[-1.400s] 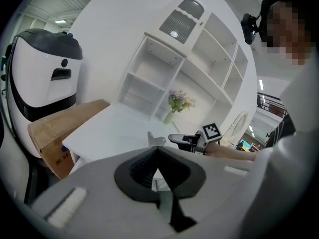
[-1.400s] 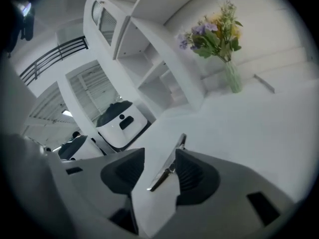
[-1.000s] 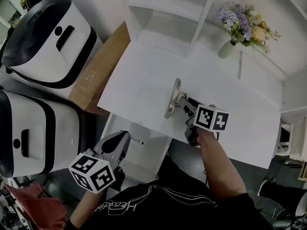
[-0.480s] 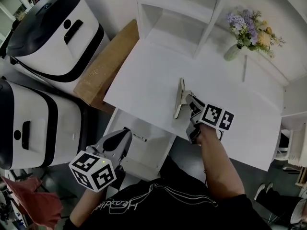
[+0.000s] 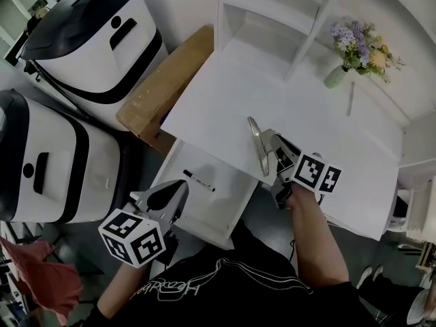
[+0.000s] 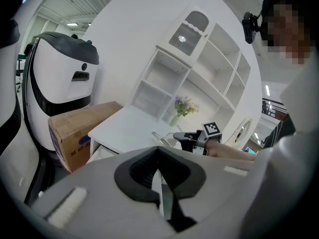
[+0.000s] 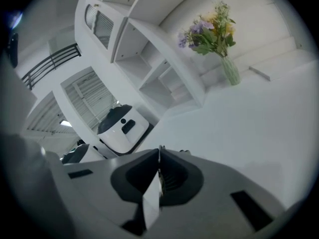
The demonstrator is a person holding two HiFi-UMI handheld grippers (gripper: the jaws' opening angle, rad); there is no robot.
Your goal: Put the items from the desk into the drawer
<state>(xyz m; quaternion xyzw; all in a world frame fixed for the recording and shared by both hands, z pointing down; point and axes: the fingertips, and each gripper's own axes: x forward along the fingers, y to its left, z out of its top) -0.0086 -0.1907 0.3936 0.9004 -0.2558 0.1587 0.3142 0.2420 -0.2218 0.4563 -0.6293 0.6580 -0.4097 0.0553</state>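
A thin grey strip, flat like a ruler, sticks out over the white desk. My right gripper is shut on its near end; the jaws have just been closing with the strip between them. The left gripper view shows the strip standing clear of the desk top in that gripper. The open drawer below the desk's front edge holds a black pen. My left gripper hovers at the drawer's near left corner, shut and holding nothing. Both pairs of jaws meet in their own views.
A vase of flowers stands at the desk's far right by a white shelf unit. A cardboard box leans at the desk's left side. Two white-and-black appliances stand beyond it. Red cloth lies bottom left.
The right gripper closed on the strip and raised it off the desk, its far end swinging left. The left gripper shifted a little toward the drawer.
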